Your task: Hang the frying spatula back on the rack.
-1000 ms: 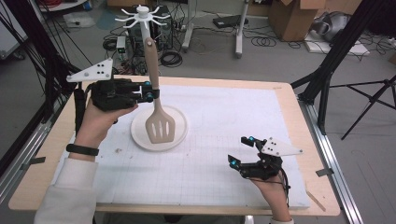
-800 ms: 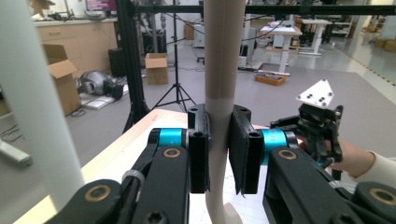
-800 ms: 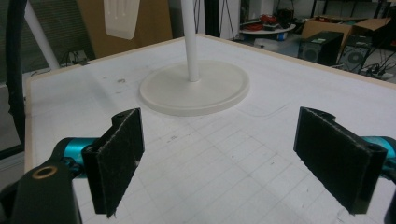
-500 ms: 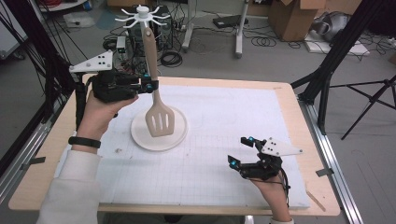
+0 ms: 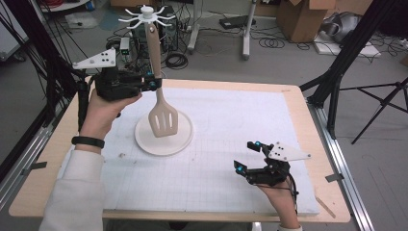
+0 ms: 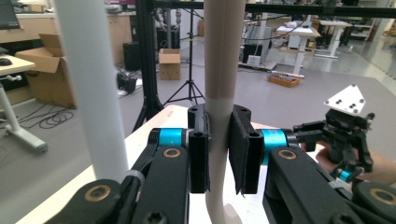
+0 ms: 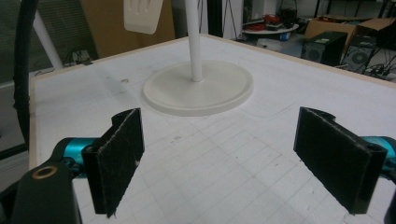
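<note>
Two fingers around spatula handle.

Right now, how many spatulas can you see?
1. The spatula hangs upright over the round stand base, its handle pinched by the left gripper. None seem hidden.

Quick count from my side: I've got 2 grippers, my left gripper and my right gripper, plus 1 spatula, 1 white hook stand and 1 table.
</note>
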The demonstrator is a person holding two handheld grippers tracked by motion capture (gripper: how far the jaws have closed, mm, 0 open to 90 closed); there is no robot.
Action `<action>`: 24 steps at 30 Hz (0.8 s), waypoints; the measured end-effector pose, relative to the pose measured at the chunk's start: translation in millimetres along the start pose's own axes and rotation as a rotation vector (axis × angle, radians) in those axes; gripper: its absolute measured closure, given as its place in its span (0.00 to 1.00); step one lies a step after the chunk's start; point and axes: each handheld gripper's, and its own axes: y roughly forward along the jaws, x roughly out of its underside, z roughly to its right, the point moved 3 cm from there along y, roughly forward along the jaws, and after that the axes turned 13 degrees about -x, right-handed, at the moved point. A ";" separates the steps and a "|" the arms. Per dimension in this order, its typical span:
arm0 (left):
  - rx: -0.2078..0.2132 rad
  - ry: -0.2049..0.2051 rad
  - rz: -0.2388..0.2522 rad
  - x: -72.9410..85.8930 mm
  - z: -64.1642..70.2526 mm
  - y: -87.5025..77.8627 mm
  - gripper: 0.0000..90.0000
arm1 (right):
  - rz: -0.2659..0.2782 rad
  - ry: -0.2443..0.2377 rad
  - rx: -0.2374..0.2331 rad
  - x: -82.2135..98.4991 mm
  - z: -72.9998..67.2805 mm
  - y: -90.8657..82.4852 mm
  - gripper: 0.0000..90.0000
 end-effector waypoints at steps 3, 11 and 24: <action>-0.005 -0.006 -0.005 1.1 -2.0 0.7 0.87 | 0.002 -0.001 -0.002 -0.2 -0.2 0.3 0.17; -0.013 0.002 -0.018 6.0 -5.0 4.7 0.87 | 0.005 0.007 -0.006 -0.4 -1.1 0.0 0.17; -0.088 -0.032 0.002 12.6 -5.9 -4.3 0.59 | 0.013 0.009 -0.019 -0.7 -1.9 -1.4 0.17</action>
